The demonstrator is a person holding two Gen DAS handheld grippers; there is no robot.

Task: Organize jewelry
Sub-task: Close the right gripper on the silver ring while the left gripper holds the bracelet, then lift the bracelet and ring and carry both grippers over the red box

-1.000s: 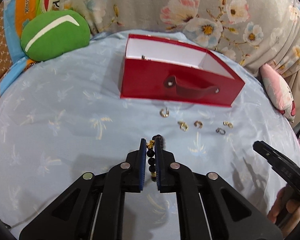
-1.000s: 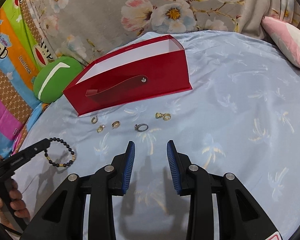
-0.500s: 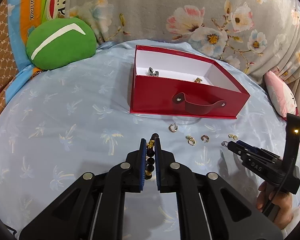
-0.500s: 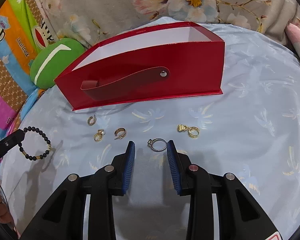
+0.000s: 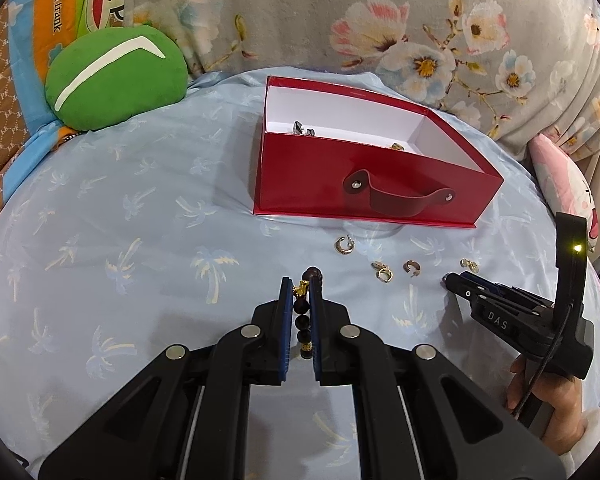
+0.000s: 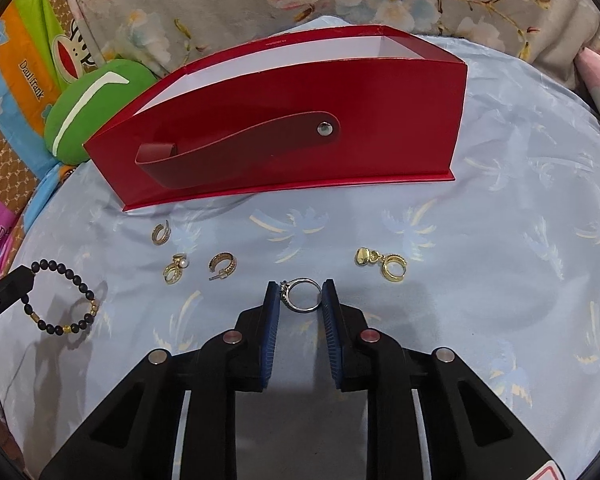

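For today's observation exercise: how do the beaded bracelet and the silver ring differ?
The beaded bracelet is a loop of dark and gold beads; the silver ring is one plain metal band. The bracelet hangs from the left claw; the ring lies on the cloth between the right claw's pads. Both remain outside the red box.

a green cushion (image 5: pixel 116 80) lies at the far left of the pale blue palm-print sheet (image 5: pixel 120 220), floral fabric (image 5: pixel 380 12) behind.

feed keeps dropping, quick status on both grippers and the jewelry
Left gripper shut on beaded bracelet. Right gripper just closing, pads on silver ring. Gold earrings loose on cloth before red box. Nothing in the way.
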